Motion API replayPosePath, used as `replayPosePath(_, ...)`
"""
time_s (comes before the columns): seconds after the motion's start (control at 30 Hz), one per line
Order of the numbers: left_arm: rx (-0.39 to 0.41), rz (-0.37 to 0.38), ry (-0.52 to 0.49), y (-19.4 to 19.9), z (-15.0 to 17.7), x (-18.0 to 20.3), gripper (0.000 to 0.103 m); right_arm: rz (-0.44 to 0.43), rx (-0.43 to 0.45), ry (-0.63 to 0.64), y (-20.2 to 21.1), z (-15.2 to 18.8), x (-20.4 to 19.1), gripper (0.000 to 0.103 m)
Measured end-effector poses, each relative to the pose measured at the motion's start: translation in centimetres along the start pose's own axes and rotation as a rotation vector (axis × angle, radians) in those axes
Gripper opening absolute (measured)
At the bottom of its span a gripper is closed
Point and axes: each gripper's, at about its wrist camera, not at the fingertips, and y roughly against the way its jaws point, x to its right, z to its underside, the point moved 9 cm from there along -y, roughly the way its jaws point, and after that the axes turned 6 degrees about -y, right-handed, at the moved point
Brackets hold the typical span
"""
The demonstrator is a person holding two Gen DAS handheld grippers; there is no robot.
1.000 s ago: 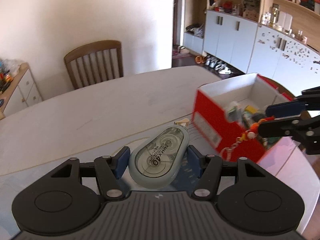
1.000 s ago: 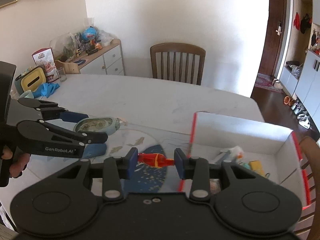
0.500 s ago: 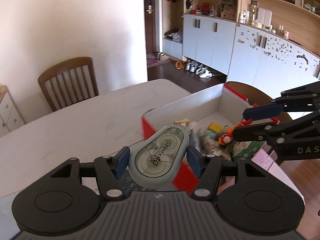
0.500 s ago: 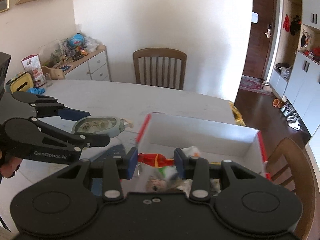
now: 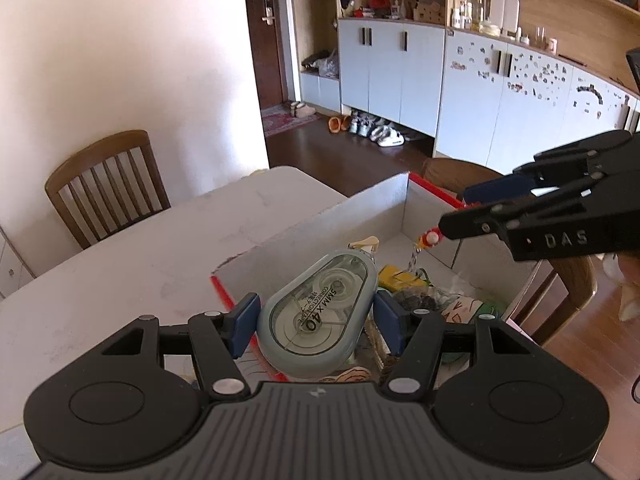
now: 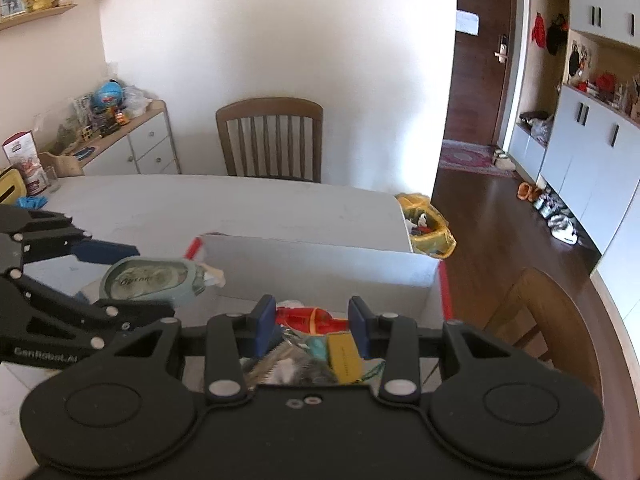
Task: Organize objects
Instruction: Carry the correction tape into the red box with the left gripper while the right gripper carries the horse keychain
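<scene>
So my left gripper has its blue pads clamped on both sides of the correction tape dispenser, label side up, nose pointing away from me; it's hanging right over the near corner of the red-and-white box, not inside it. My right gripper is pinched on a little red and orange toy, with a bit of chain dangling from it in the left view; that one's up over the open box too. Under both there's a jumble in the box; a yellow packet and some crinkly wrappers, can't make out the rest. The box sits at the edge of the white table; past that a wooden chair against the wall.
</scene>
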Motion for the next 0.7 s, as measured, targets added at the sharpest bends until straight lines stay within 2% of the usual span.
replayPosePath(0.3, -0.083, 0.017, -0.022, -3.8, 0.8, 2.5, 0.061, 0.011, -0.017, -0.031, -2.3, 0.2, 2.6, 0.038)
replayPosePath(0.7, -0.164, 0.022, -0.033, -8.3, 1.6, 4.8, 0.061, 0.005, -0.098, -0.063, -5.0, 3.2, 4.4, 0.038)
